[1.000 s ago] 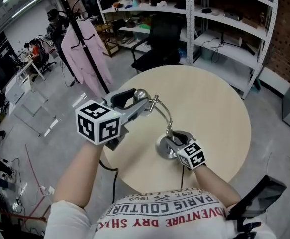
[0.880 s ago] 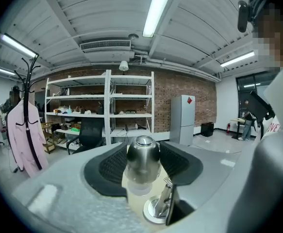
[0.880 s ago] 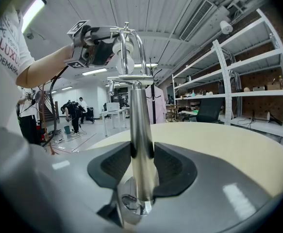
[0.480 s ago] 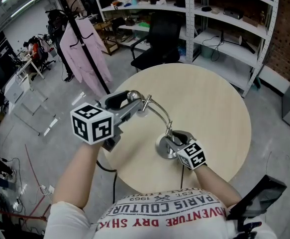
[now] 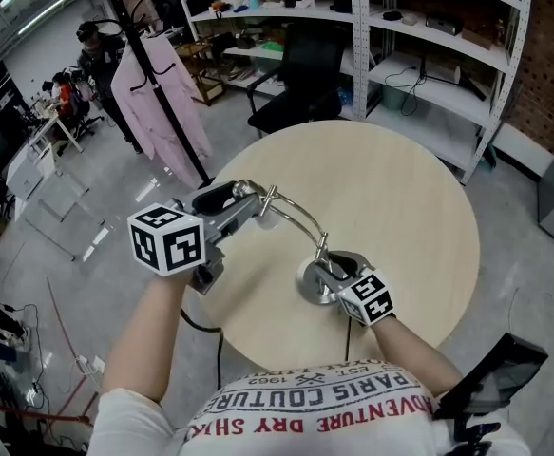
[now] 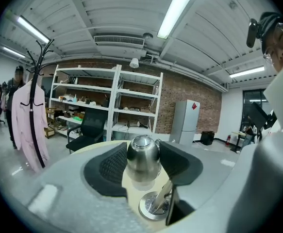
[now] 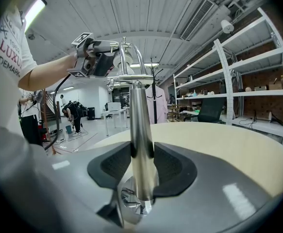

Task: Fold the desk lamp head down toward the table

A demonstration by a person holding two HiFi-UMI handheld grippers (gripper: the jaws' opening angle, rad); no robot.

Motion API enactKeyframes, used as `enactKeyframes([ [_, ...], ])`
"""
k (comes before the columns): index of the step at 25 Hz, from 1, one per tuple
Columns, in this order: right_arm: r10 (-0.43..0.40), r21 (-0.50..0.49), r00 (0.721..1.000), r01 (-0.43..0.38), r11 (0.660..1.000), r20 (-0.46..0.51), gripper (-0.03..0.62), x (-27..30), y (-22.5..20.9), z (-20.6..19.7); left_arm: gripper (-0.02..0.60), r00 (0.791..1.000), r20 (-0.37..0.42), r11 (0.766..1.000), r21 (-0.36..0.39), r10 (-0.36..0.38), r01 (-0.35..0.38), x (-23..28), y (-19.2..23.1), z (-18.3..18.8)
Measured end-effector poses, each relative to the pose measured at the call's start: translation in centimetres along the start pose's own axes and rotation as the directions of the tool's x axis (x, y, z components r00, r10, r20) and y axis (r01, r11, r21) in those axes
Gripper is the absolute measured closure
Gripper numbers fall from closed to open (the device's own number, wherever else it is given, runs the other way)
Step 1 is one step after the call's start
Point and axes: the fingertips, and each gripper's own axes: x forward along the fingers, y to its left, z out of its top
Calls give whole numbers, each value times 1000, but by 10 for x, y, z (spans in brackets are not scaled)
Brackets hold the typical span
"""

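A chrome desk lamp stands near the front edge of the round wooden table (image 5: 400,198). Its round base (image 5: 316,283) rests flat, and its thin curved neck (image 5: 297,220) arches up and to the left. My left gripper (image 5: 248,202) is shut on the silver dome-shaped lamp head (image 6: 142,155), both dark pads pressing its sides. The right gripper (image 5: 332,266) is shut on the lower stem (image 7: 141,144) just above the base (image 7: 131,205). From the right gripper view, the left gripper (image 7: 95,52) shows high up at the neck's top.
A black office chair (image 5: 305,74) and white metal shelves (image 5: 429,36) stand behind the table. At the far left, a coat rack holds a pink coat (image 5: 158,84). A black cable (image 5: 196,321) hangs off the table's near left edge. People are working in the far background.
My left gripper has carried the lamp head leftward and lower, rolling a little, and the neck has bent with it. The right gripper and the base have stayed still.
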Motion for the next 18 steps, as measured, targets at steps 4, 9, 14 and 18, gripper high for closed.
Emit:
enactKeyframes([
  [4,1,0,1000,-1,1000,0,450,-2,0,0,370,1000,-3,1000,-30,-4,4,-1,6,-7],
  [9,2,0,1000,-2,1000,-1,450,-4,1,0,371,1000,14,996,-82,-25,26,-4,13,-15],
  [14,-1,6,1000,1,1000,1,450,-6,1,2,370,999,24,992,-119,-33,35,-5,20,-21],
  [18,5,8,1000,-5,1000,0,450,-8,1,2,370,998,50,986,-163,-36,43,-7,26,-29],
])
